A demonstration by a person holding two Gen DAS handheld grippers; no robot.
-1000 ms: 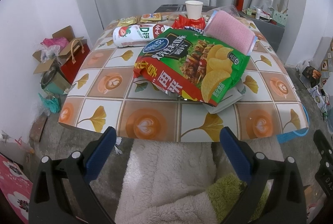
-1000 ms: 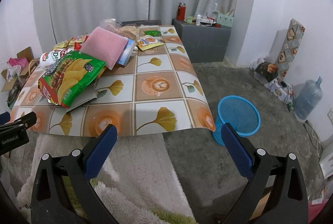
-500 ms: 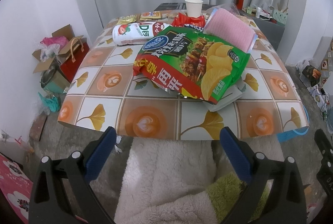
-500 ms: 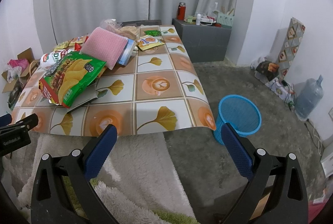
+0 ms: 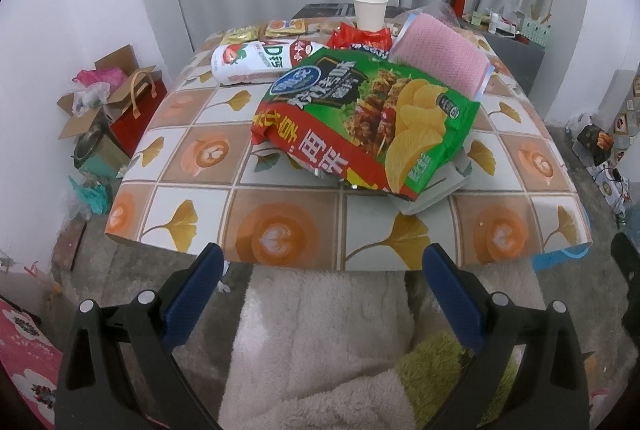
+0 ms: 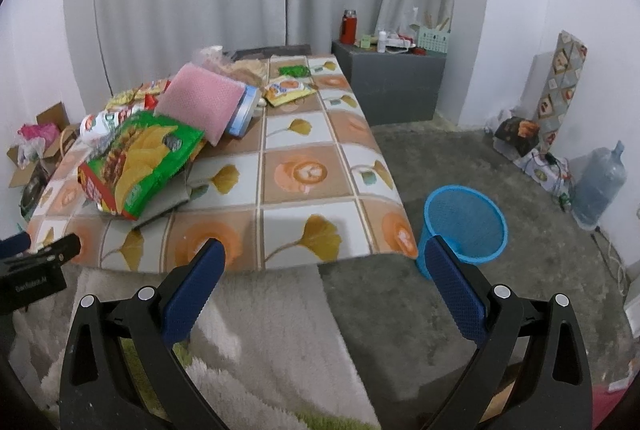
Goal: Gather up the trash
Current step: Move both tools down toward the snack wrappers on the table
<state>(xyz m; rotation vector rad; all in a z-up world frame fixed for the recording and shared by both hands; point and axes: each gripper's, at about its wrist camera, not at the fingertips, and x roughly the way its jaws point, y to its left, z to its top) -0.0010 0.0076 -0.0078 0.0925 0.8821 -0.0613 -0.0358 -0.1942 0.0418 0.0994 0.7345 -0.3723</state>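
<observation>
Chip bag (image 5: 364, 122), the nearest trash, lies on the counter (image 5: 280, 230) toward its near edge, over a flat grey sheet; bottle (image 5: 260, 60), pink pack (image 5: 440, 60) and cup (image 5: 370, 10) lie behind it toward the far edge. Bin (image 6: 464, 222) stands on the floor by the counter's near right corner. Left gripper (image 5: 318, 290) and right gripper (image 6: 324, 278) hover short of the near edge, jaws wide, both empty. Step: approach, nothing yet collected. Next move probably calls for reaching forward and pinching the bag's near rim.
</observation>
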